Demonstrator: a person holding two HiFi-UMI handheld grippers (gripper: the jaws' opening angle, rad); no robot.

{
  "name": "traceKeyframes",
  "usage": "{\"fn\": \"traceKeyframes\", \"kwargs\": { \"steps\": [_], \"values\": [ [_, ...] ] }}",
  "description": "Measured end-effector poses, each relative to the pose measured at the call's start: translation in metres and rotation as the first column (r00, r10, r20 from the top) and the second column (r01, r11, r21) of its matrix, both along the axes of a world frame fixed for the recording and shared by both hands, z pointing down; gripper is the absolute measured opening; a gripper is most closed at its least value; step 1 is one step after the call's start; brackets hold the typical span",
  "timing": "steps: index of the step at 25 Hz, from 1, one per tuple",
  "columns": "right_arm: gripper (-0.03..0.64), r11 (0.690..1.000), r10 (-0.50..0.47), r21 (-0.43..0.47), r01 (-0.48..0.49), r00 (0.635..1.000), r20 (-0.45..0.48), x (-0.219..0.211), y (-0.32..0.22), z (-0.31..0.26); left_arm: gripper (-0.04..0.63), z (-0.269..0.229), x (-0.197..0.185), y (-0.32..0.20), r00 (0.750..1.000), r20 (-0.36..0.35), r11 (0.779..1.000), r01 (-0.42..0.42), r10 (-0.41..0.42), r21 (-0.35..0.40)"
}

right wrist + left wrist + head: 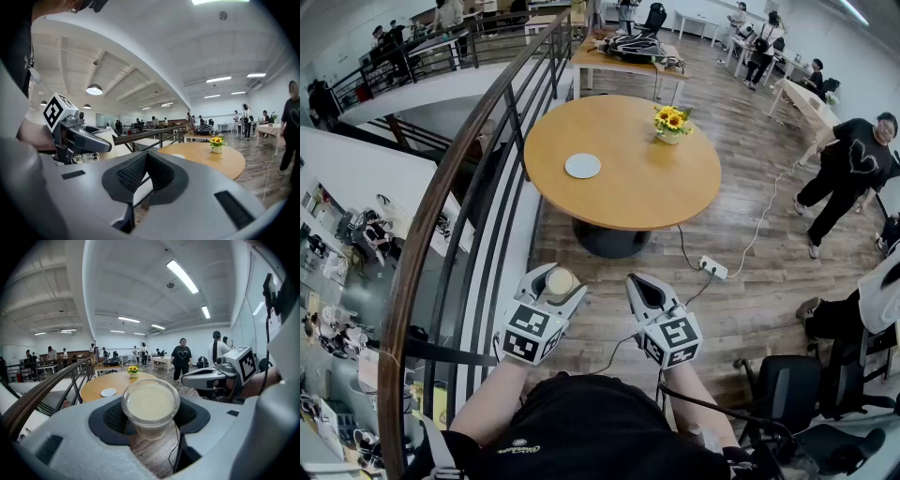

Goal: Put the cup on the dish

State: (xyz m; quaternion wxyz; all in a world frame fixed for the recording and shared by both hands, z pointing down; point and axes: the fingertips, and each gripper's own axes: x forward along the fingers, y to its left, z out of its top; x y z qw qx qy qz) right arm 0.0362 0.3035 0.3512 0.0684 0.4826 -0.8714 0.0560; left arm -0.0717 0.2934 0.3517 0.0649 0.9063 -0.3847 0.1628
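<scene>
A clear plastic cup (561, 281) of pale creamy liquid sits between the jaws of my left gripper (559, 287), which is shut on it. In the left gripper view the cup (150, 406) fills the gap between the dark pads, upright. The white dish (582, 166) lies on the round wooden table (628, 202), well ahead of both grippers; it also shows small in the left gripper view (108, 392). My right gripper (639, 284) is held beside the left one, its jaws shut with nothing between them (146, 157).
A dark metal railing with a wooden handrail (469, 206) runs along the left. A pot of sunflowers (672, 122) stands at the table's far right. A power strip (712, 268) and cable lie on the floor. A person in black (848, 169) walks at right; an office chair (787, 394) is nearby.
</scene>
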Motion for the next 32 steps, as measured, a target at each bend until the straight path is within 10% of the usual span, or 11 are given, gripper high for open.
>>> {"fn": "traceKeyframes", "kwargs": {
  "steps": [32],
  "values": [
    [0.008, 0.996, -0.045, -0.073, 0.049, 0.998, 0.052, 0.084, -0.01, 0.045, 0.262, 0.039, 0.075, -0.005, 0.998, 0.012, 0.997, 0.07, -0.07, -0.043]
  ]
}}
